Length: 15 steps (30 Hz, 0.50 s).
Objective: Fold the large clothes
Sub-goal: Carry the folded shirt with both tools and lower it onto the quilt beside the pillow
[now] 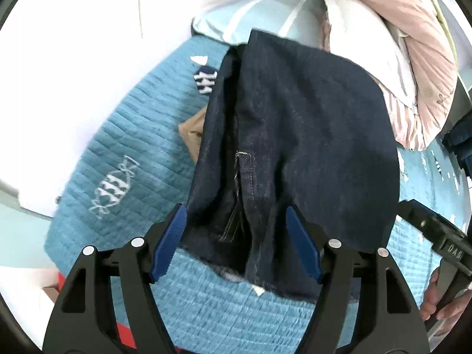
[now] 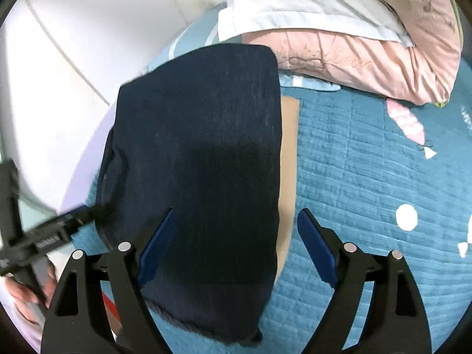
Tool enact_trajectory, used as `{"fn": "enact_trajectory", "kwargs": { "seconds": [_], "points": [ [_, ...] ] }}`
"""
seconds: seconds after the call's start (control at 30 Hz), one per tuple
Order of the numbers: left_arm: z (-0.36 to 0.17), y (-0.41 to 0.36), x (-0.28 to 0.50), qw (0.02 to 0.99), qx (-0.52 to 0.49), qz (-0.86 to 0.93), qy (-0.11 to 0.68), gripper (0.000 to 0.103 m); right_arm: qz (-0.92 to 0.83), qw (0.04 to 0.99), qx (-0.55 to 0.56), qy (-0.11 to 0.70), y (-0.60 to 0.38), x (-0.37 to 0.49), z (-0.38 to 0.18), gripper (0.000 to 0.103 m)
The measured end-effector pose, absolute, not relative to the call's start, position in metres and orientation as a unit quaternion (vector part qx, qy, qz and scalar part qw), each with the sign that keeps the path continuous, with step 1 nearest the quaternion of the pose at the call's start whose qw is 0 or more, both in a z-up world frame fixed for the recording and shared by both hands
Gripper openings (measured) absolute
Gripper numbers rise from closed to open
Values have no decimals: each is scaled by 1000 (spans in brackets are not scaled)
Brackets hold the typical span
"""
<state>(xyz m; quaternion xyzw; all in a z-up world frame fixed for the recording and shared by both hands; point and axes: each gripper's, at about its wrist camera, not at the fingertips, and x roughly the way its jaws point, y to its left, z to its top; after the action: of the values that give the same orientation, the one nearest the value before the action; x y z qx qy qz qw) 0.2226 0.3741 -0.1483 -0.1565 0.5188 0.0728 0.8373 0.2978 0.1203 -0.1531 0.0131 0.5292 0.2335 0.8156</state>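
Dark navy jeans (image 1: 295, 135) lie folded in a thick stack on a teal quilted bedspread (image 1: 124, 153). In the left wrist view my left gripper (image 1: 236, 215) is open, its blue pads either side of the near edge of the jeans, not closed on the cloth. In the right wrist view the same jeans (image 2: 200, 153) fill the middle. My right gripper (image 2: 236, 218) is open over their near right edge, holding nothing. The left gripper's body shows at the left of the right wrist view (image 2: 50, 236).
A tan folded garment (image 2: 289, 159) lies under the jeans, peeking out at the right. A pink duvet (image 2: 368, 59) and white pillow (image 2: 295, 3) are piled at the head of the bed. A striped pillow (image 1: 259, 14) lies behind. White wall runs along the left.
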Motion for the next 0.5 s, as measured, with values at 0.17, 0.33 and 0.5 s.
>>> {"fn": "enact_trajectory", "kwargs": {
  "seconds": [0.17,0.33,0.5],
  "points": [
    [-123,356,207,862,-152,38,482,71,264,814,-18,517,127,264,-147,80],
    [-139,338,217,860,-136,25,490,70,254,794,-46,551,145,261,-185,81],
    [-208,351,243,829,-140,77,535,69,235,784,-41,573,146,286,-247,97]
  ]
}}
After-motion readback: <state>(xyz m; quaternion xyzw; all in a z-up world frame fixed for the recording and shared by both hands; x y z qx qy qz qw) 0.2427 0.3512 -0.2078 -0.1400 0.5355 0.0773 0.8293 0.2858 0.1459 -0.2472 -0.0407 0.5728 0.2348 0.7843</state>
